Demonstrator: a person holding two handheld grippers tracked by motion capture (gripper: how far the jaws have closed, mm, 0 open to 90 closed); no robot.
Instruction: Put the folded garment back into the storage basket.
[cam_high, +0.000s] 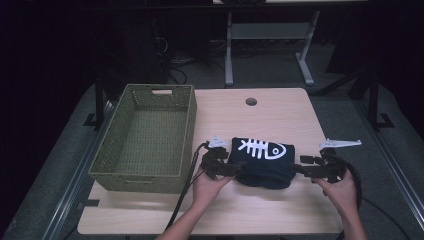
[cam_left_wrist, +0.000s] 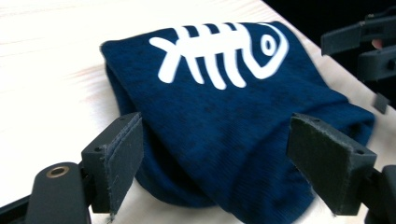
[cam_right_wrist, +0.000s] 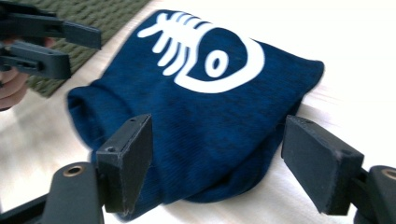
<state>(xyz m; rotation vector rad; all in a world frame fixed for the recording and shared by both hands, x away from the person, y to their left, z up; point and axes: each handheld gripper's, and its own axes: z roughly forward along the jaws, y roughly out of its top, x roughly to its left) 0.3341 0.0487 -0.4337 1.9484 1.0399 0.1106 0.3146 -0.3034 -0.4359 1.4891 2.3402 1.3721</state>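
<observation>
My left hand (cam_high: 209, 186) comes up from the near edge of the tabletop (cam_high: 280, 110) with the forearm angled toward the middle, and it points my left hand-held gripper (cam_high: 235, 169) rightward at the folded navy cloth (cam_high: 264, 162). My right hand (cam_high: 341, 192) reaches in nearer the right edge and aims my right hand-held gripper (cam_high: 299, 169) leftward at the same cloth. Both stand wide open, the jaws spread on either side of the near fold, neither closed on it. The cloth lies toward the near edge, between the two hand-held grippers, its white fish-skeleton print (cam_left_wrist: 219, 51) facing up. A woven green basket (cam_high: 125, 122) sits along the left edge, just beside my left hand-held gripper, its near left corner overhanging the tabletop.
</observation>
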